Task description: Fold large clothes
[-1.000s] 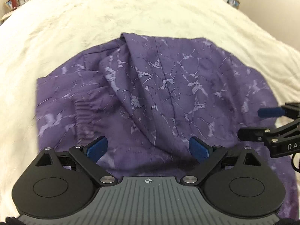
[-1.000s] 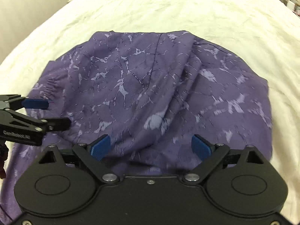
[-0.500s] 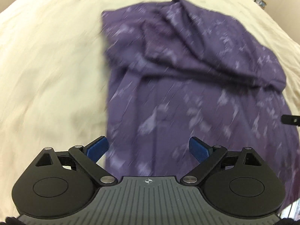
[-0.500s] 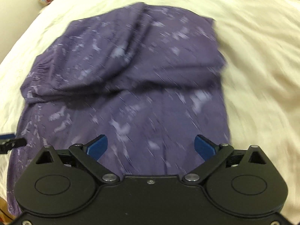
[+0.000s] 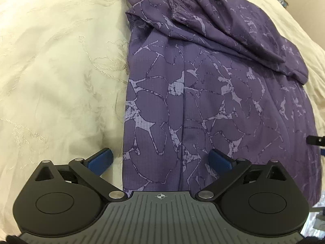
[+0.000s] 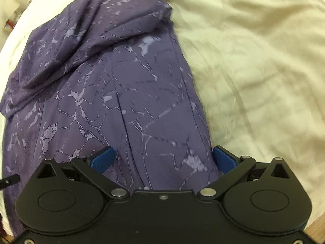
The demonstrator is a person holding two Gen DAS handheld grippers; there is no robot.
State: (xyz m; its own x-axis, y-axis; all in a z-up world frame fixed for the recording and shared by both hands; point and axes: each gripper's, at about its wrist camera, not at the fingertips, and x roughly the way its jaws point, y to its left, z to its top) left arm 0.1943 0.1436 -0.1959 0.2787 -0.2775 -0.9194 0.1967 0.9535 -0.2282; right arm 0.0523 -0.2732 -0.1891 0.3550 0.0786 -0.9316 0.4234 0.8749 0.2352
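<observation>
Left gripper: jaws spread wide, nothing between them. Its left blue pad sits over the bedspread; the right pad is over the garment. The garment's left edge runs between the two pads. Contact between pads and cloth cannot be judged.

Right gripper: jaws likewise spread wide, holding nothing. Its left pad lies over purple cloth; the right pad sits at the garment's right edge, where it meets the bedspread. Whether either pad touches cloth cannot be told.

Each wrist view catches a small black part of the other tool at its side edge: at the right in the left wrist view, at the left in the right wrist view. The two grippers therefore stand at opposite near corners of the garment.

Garment: purple, with a pale crackle print, lying on the cream embroidered bedspread as a long strip running away from both grippers. The near portion is fairly flat, with a lengthwise seam or crease down its middle. Farther out, a second layer of the same cloth lies bunched diagonally across the strip, with several folds. A gathered elastic cuff shows near the far left end in the left wrist view.

Beyond the bed, small items at the room edge are too blurred to identify.
</observation>
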